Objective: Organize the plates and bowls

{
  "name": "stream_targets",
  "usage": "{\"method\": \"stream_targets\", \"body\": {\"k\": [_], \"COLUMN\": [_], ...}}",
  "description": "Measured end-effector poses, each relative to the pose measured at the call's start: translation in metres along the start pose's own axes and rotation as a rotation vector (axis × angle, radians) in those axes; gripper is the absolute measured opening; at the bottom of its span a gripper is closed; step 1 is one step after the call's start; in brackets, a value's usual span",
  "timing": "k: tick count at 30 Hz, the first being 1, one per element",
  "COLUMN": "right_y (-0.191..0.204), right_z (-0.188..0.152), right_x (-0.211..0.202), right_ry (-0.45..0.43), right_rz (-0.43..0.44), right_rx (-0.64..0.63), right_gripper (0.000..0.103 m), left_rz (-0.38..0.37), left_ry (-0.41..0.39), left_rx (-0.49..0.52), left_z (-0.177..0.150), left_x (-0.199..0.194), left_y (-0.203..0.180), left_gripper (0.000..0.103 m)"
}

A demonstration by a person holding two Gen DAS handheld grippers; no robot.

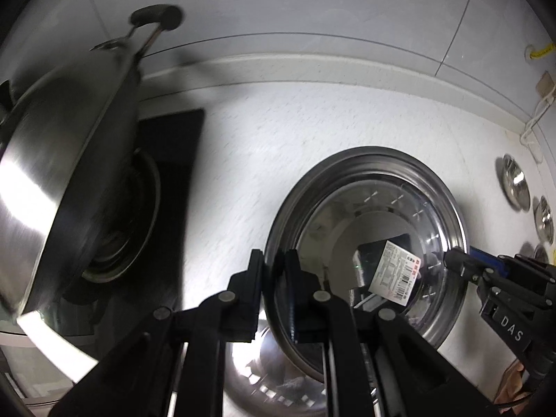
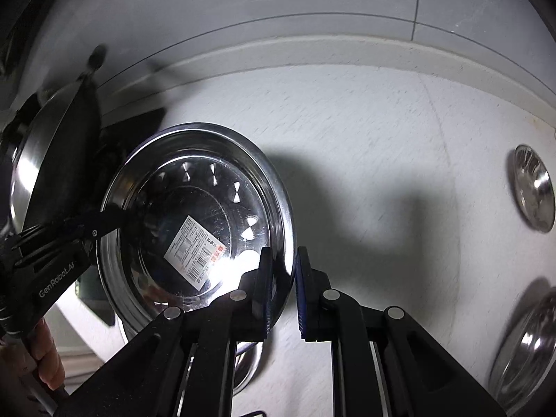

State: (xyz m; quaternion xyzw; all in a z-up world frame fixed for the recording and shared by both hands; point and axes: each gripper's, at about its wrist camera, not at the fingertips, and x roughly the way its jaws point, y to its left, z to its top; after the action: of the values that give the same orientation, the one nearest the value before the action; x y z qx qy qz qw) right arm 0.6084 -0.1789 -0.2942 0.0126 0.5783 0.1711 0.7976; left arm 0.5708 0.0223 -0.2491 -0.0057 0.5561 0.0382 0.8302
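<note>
I hold the steel plate (image 2: 194,215) above the white bench (image 2: 365,139) with both tools. The left tool (image 1: 274,271) is clenched on its left rim, the right tool (image 2: 282,278) grips the opposite rim. The rim is thin and shiny, so I think it may slip and fall on the bowl (image 1: 271,378) below. I read "GenRobot.AI" and "DAS" on the tools; the plate's barcode sticker (image 2: 196,252) is too small to read.
</note>
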Motion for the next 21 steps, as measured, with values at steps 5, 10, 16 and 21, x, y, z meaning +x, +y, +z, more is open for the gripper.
{"method": "stream_targets", "body": {"k": [5, 10, 16, 21], "right_y": [0.019, 0.036, 0.042, 0.053], "right_z": [-0.021, -0.041, -0.054, -0.053], "right_x": [0.005, 0.019, 0.03, 0.047], "right_ry": [0.032, 0.074, 0.116, 0.144], "right_rz": [0.028, 0.04, 0.045, 0.035], "right_rx": [-0.025, -0.048, -0.066, -0.088], "right_gripper": [0.012, 0.012, 0.012, 0.012], "left_rz": [0.047, 0.082, 0.107, 0.119], "left_ry": [-0.005, 0.011, 0.04, 0.083], "left_rx": [0.022, 0.044, 0.048, 0.045], "left_z": [-0.031, -0.057, -0.073, -0.079], "left_x": [-0.009, -0.005, 0.005, 0.023], "left_y": [0.007, 0.011, 0.011, 0.017], "left_gripper": [0.012, 0.012, 0.013, 0.014]}}
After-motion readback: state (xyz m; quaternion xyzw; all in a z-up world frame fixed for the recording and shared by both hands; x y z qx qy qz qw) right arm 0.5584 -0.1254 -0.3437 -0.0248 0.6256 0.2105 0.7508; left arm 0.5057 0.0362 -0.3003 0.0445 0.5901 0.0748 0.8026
